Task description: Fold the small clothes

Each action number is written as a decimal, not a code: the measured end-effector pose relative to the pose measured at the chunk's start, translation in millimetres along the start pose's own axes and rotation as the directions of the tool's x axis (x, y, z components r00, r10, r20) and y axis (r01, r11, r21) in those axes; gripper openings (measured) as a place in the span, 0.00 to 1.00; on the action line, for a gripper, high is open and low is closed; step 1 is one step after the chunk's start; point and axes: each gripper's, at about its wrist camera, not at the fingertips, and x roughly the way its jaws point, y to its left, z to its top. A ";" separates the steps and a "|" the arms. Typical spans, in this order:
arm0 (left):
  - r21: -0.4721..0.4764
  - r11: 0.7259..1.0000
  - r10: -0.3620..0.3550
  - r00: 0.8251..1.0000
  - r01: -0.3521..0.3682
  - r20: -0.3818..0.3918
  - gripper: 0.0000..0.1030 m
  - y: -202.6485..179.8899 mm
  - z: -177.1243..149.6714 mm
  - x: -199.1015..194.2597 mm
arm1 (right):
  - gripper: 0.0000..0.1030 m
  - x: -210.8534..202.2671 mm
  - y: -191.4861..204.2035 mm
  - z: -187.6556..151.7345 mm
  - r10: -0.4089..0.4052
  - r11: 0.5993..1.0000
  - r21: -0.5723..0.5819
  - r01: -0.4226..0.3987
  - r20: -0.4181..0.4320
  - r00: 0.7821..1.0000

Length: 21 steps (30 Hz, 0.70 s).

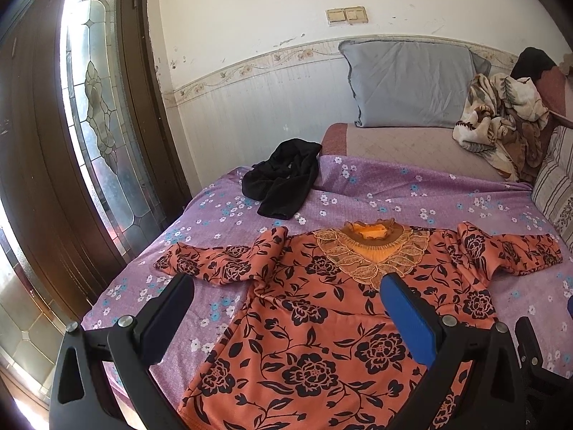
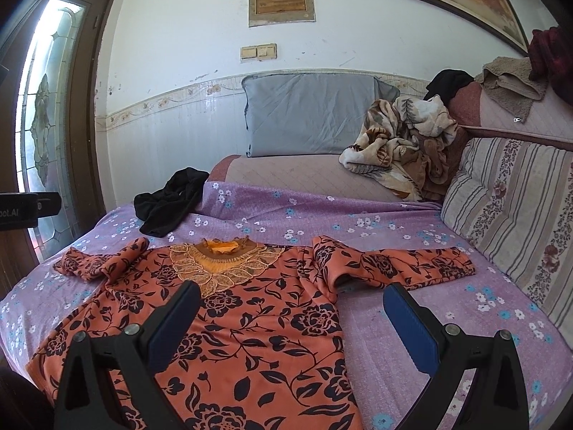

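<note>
An orange top with black flowers (image 1: 315,322) lies flat, face up, on the purple flowered bedspread (image 1: 394,193), collar away from me, both sleeves spread out sideways. It also shows in the right wrist view (image 2: 250,322). My left gripper (image 1: 286,286) is open and empty, held above the top's left half. My right gripper (image 2: 292,295) is open and empty, held above the top's right side, its right finger (image 2: 412,326) over the bedspread (image 2: 394,229) just below the right sleeve.
A crumpled black garment (image 1: 283,182) lies on the bedspread beyond the top, at the left; it also shows in the right wrist view (image 2: 168,200). A grey pillow (image 1: 408,82), a rumpled blanket (image 1: 501,118) and a striped cushion (image 2: 512,208) lie further back and right. A door (image 1: 71,143) stands left.
</note>
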 end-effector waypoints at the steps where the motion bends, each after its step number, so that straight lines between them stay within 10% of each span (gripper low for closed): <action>1: 0.003 1.000 0.002 1.000 -0.002 0.001 1.00 -0.6 0.0 -0.2 | 1.00 0.3 -0.4 0.0 0.000 1.000 0.001 0.000 0.000 1.000; 21: 0.004 1.000 -0.004 1.000 0.004 -0.016 1.00 0.3 -4.9 6.5 | 1.00 -2.2 -1.9 -2.3 -0.010 1.000 0.003 0.010 0.005 1.000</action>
